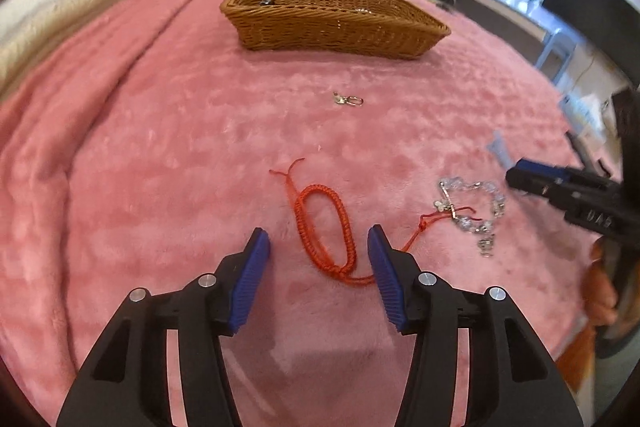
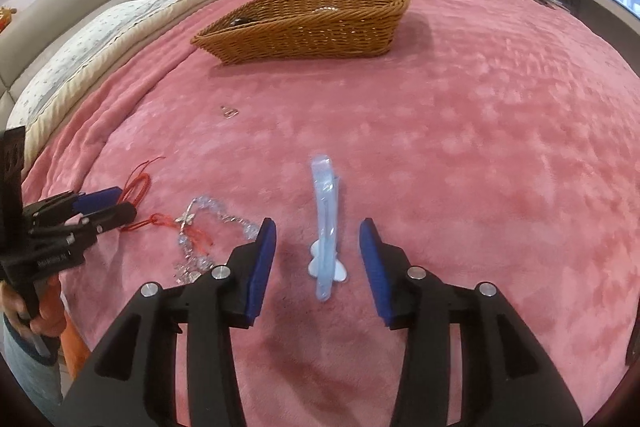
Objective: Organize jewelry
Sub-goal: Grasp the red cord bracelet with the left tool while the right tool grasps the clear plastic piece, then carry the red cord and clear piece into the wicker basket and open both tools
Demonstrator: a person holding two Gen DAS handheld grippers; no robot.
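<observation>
Pink blanket (image 1: 160, 147), red bracelet (image 1: 326, 231) between left gripper (image 1: 319, 249) (spread)

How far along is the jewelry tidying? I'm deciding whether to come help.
Barely started. Done: the wicker basket holds one small dark item. In hand: nothing; the left gripper is open around the red cord bracelet, the right gripper open around the pale blue hair clip. Left: those two, the silver crystal bracelet and the small ring charm on the pink blanket.
</observation>
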